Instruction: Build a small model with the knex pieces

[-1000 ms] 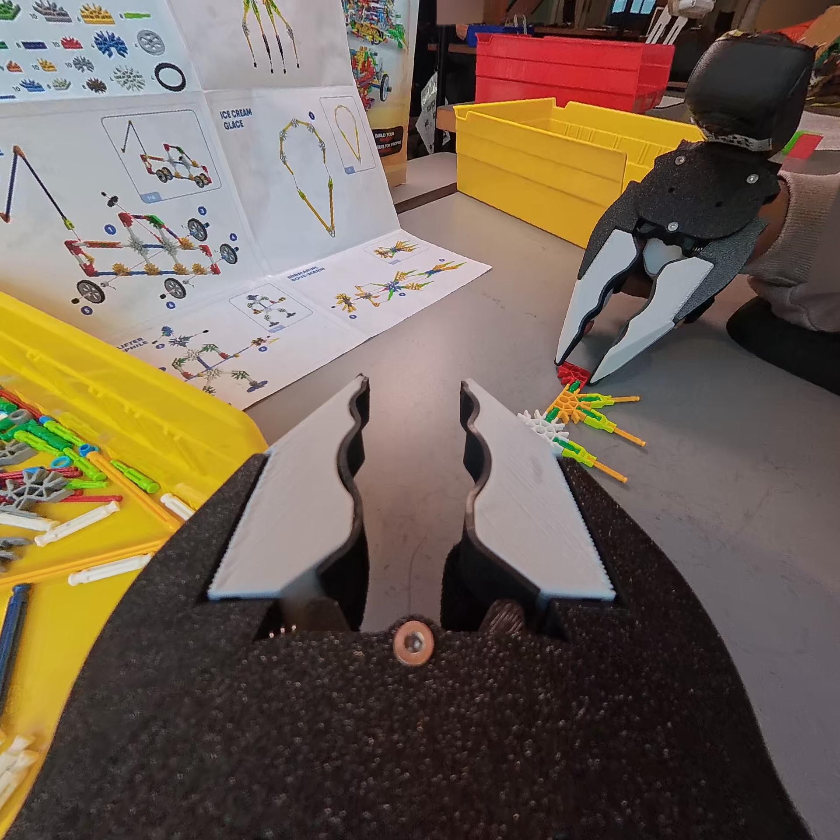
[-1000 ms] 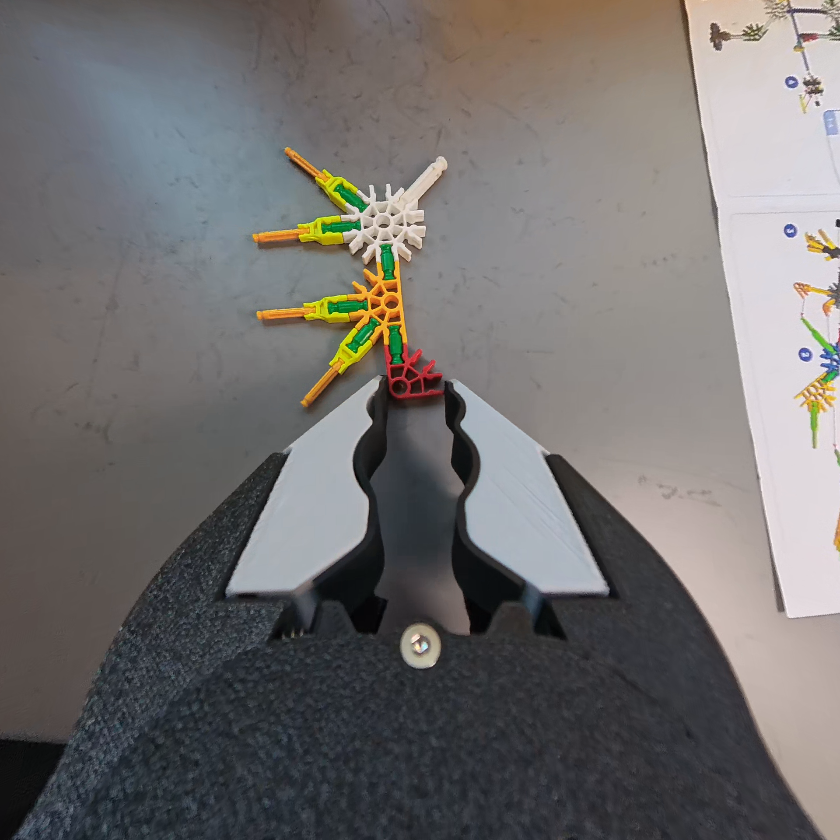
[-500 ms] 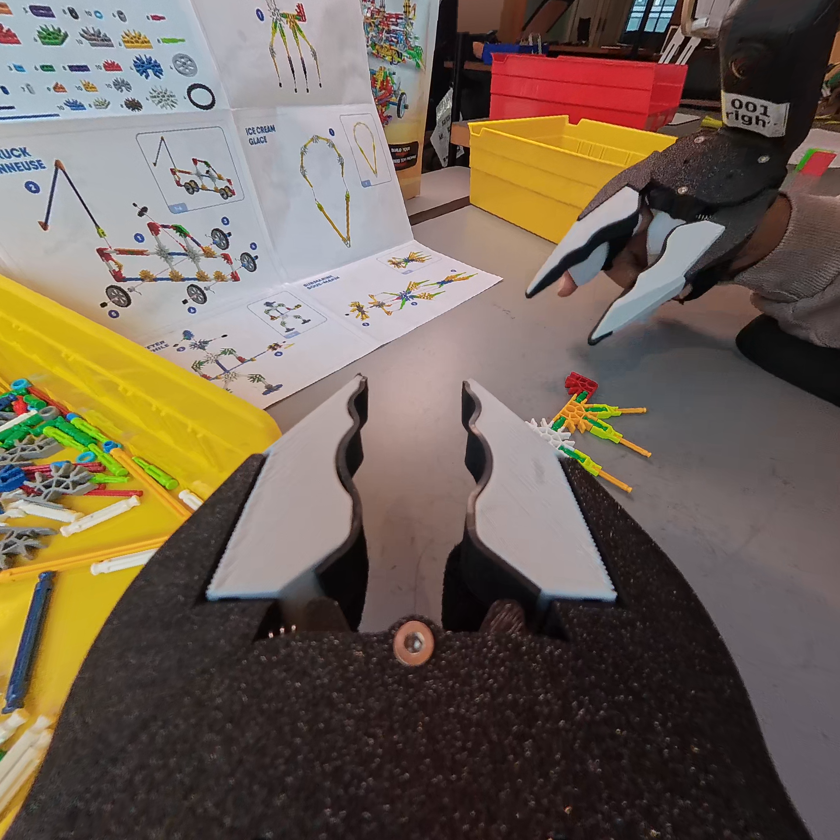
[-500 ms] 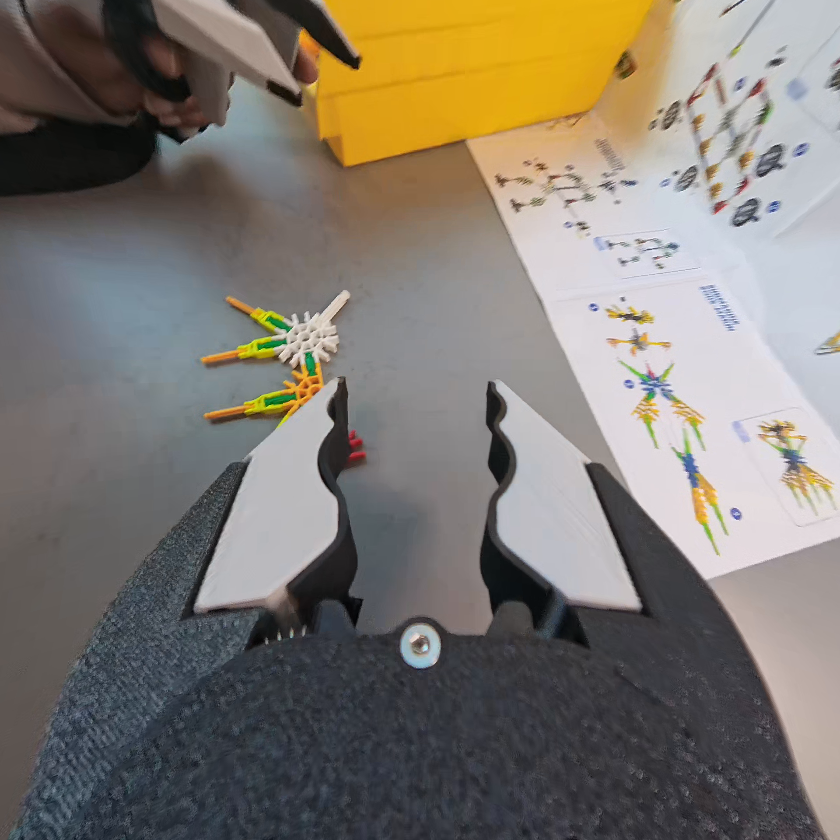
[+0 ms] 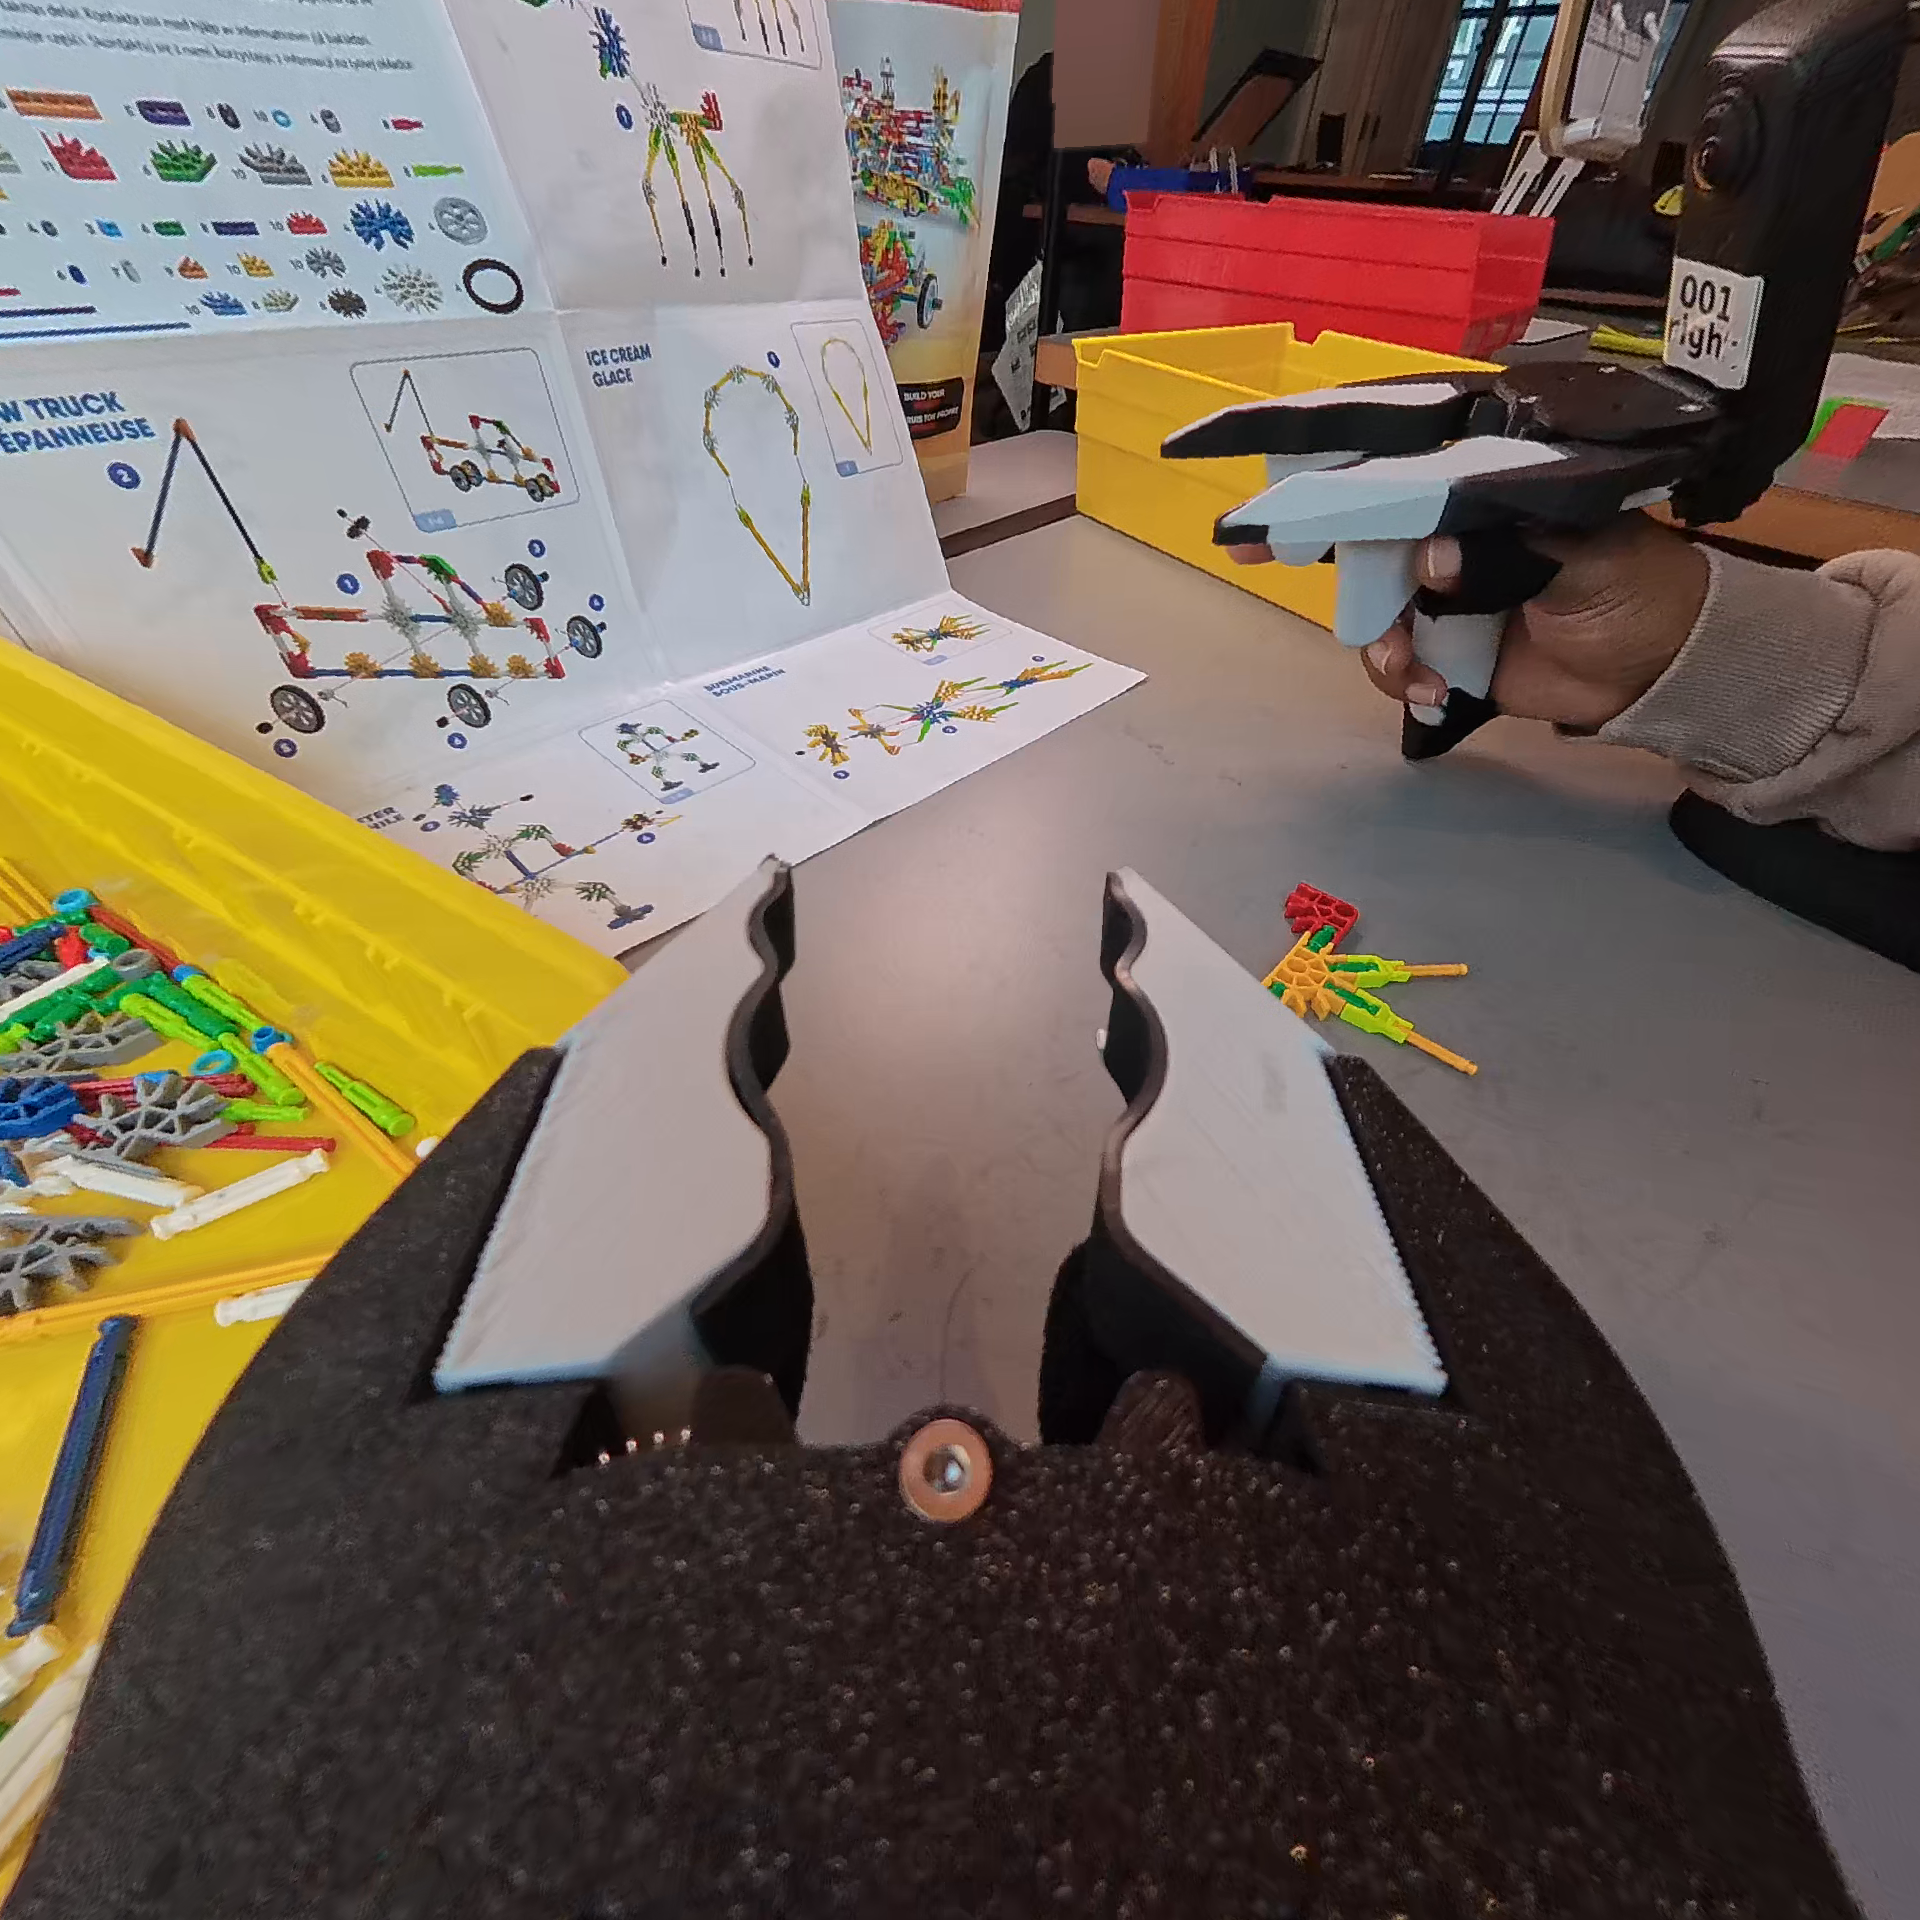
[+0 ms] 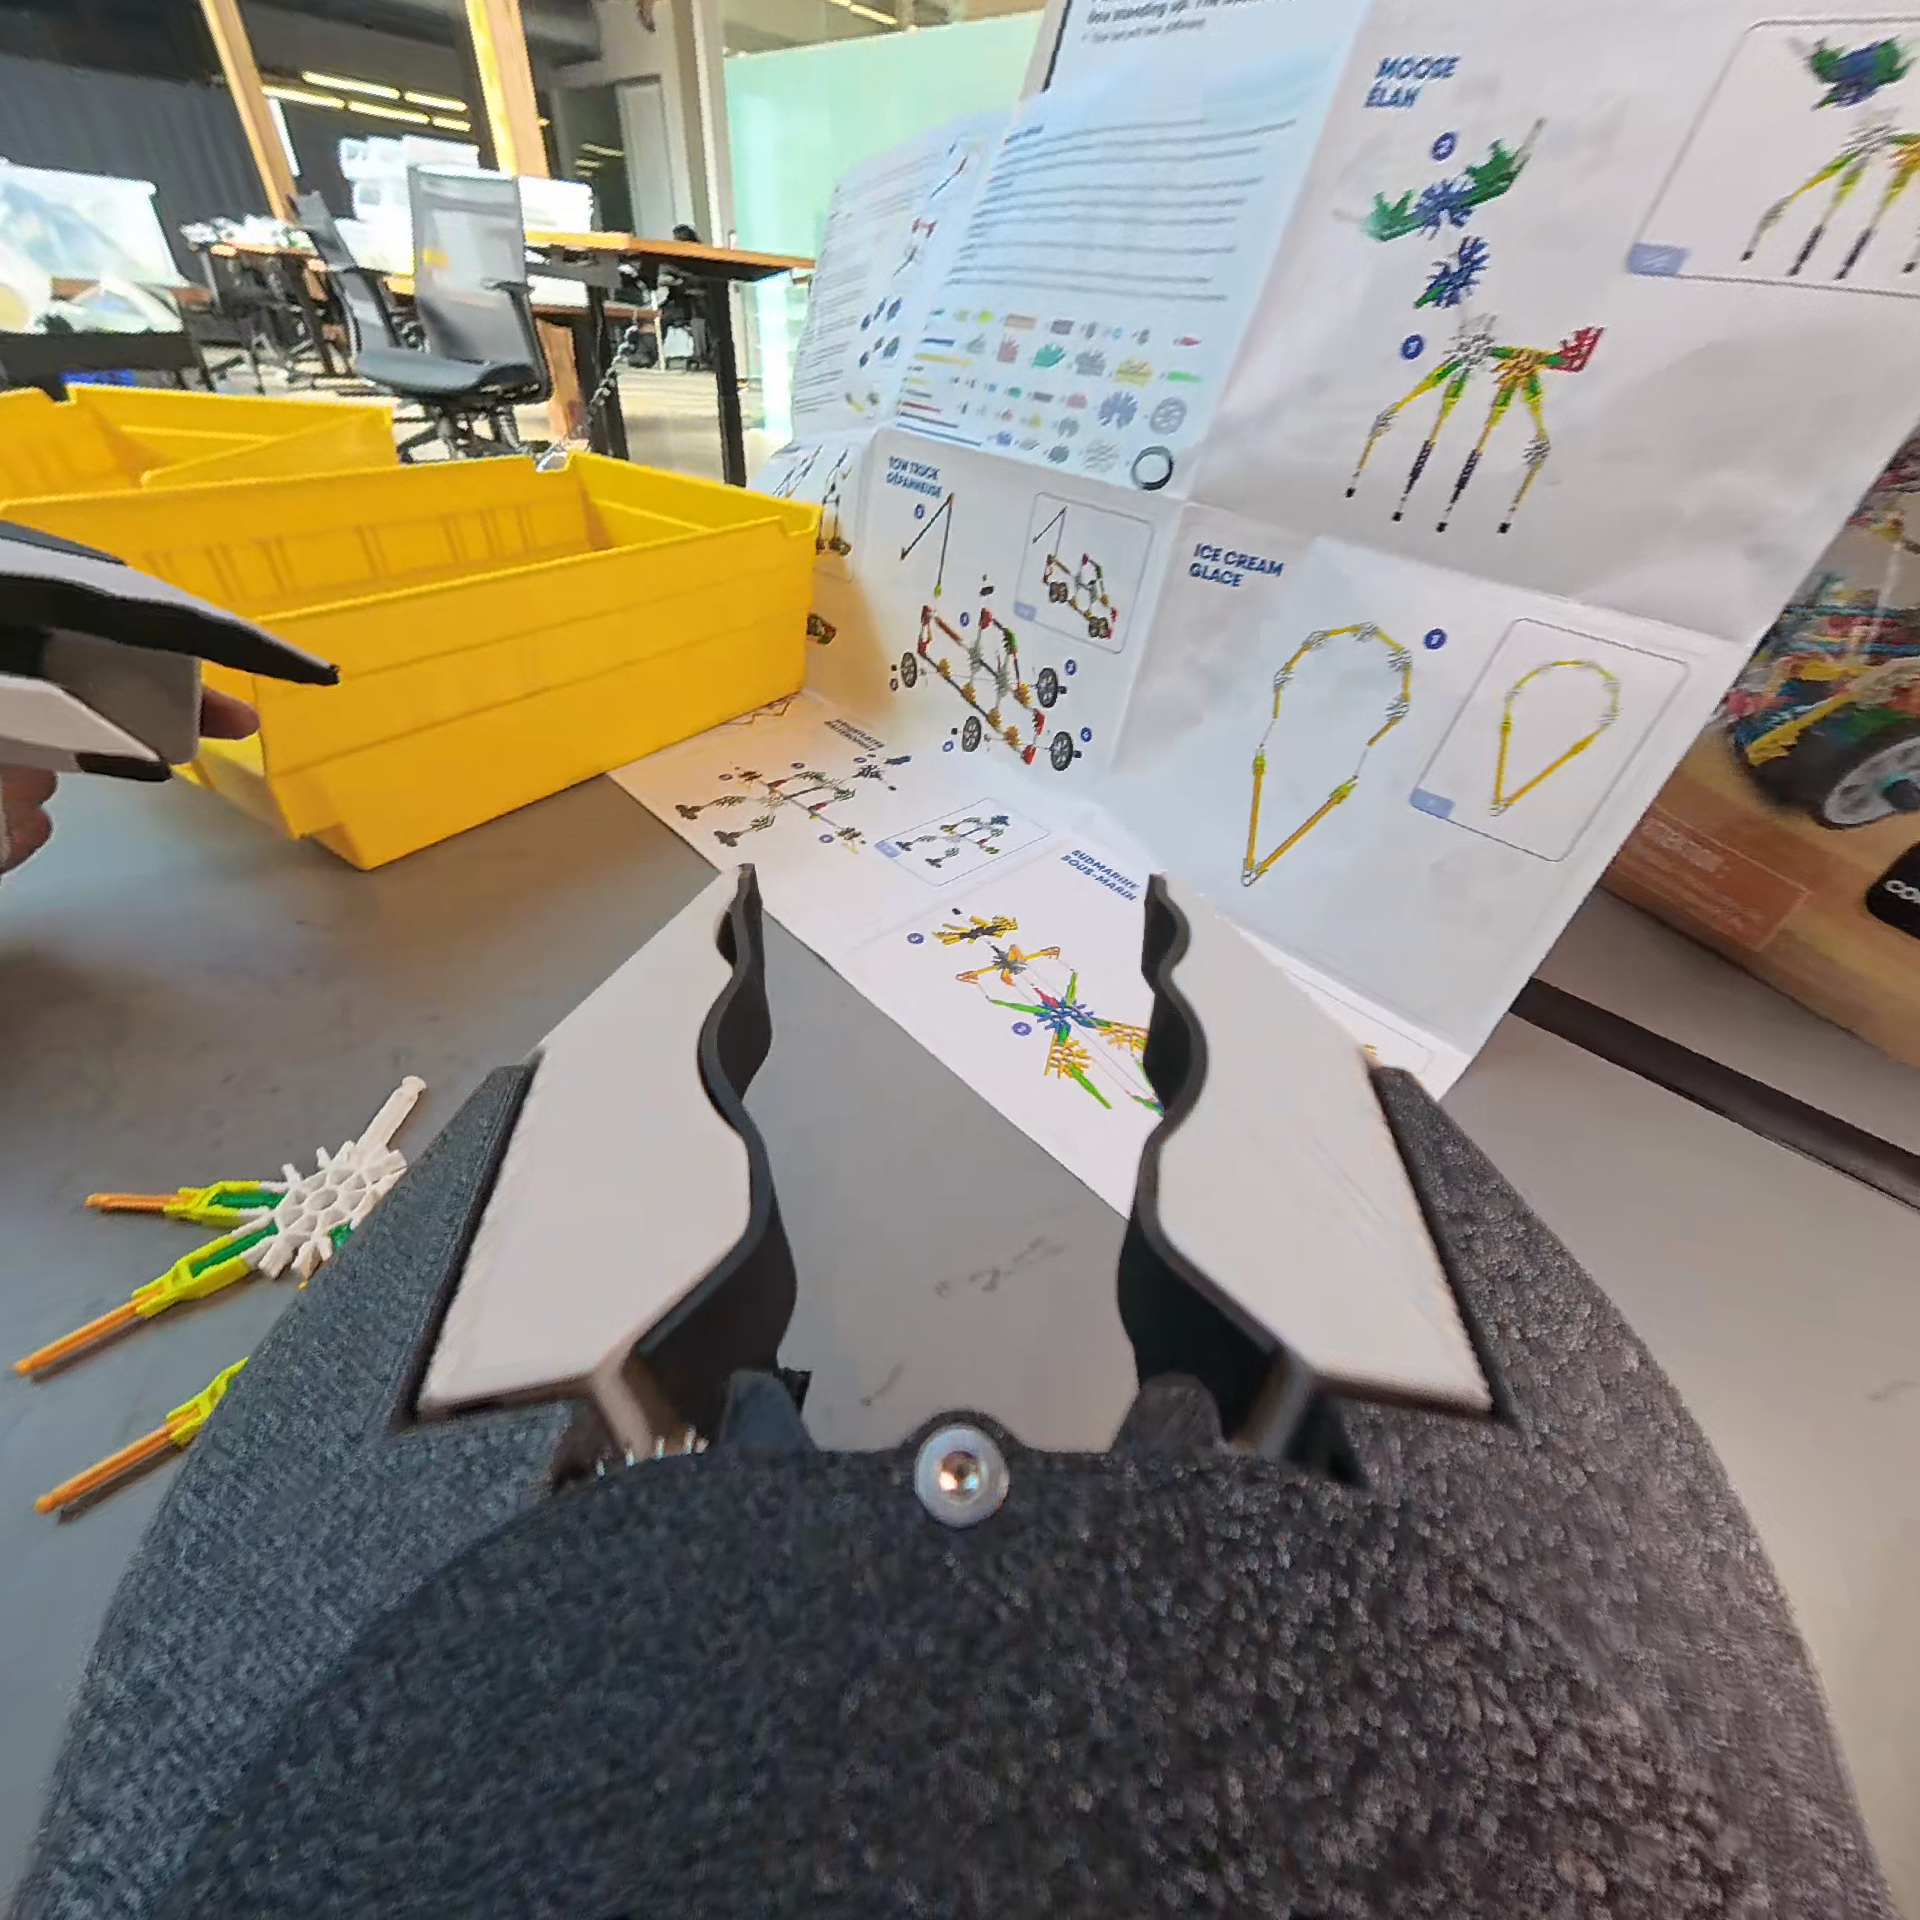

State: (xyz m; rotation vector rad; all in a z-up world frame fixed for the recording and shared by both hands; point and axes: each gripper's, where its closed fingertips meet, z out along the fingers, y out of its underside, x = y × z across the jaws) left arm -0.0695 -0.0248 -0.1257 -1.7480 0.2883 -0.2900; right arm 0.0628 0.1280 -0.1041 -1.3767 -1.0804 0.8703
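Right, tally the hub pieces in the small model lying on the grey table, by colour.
Red hub: 1
Orange hub: 1
White hub: 1
Total: 3

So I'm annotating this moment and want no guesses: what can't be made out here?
- Small multicoloured plastic rod-and-connector assembly: left wrist view, white hub behind left gripper; right wrist view, red end behind right gripper.
- Yellow plastic parts bin: left wrist view, cropped by left edge.
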